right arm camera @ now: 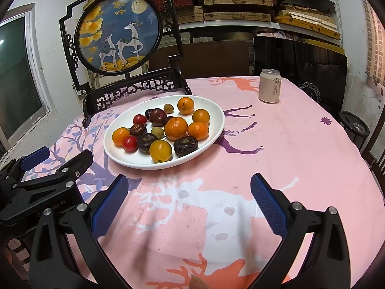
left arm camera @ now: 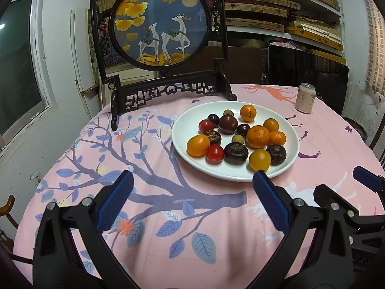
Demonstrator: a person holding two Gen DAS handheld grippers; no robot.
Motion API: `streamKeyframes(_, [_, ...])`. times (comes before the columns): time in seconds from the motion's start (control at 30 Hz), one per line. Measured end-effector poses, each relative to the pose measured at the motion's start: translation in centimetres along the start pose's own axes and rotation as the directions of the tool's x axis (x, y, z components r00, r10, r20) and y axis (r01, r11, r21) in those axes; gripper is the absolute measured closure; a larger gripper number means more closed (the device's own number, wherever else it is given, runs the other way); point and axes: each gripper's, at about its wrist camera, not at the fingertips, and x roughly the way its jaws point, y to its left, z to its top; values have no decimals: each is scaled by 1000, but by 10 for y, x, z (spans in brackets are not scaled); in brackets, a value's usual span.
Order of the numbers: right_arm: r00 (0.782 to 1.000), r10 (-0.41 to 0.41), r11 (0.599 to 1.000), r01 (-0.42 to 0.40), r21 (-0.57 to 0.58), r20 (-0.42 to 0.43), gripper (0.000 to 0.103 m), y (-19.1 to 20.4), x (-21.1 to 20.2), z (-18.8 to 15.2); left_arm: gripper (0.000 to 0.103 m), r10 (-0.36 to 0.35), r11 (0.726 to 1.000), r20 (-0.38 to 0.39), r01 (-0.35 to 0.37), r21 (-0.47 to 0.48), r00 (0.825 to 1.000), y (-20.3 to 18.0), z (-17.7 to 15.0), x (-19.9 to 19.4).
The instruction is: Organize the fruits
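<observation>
Nearest the cameras, the left gripper (left arm camera: 192,187) hovers low over the pink tablecloth (left arm camera: 216,240), its blue-padded jaws spread wide with nothing between them, aimed at the near rim of the white plate (left arm camera: 182,130). The right gripper (right arm camera: 189,192) hangs beside it at about the same height, jaws likewise wide apart and empty, over a white deer print on the cloth. Just beyond both sits the plate, holding all the fruits (right arm camera: 163,130): oranges, red tomatoes, dark plums and small brownish ones, clustered together. Farther back right stands a drink can (right arm camera: 270,86); behind the plate rises a dark wooden deer screen (left arm camera: 160,24).
</observation>
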Motion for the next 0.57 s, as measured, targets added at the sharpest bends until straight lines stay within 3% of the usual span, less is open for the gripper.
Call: streamKeyframes(0.57, [1000,1,1000,-1,0,-3,1,0,1,0,2,-5,1000,-15,5,3,1000,0,0,4])
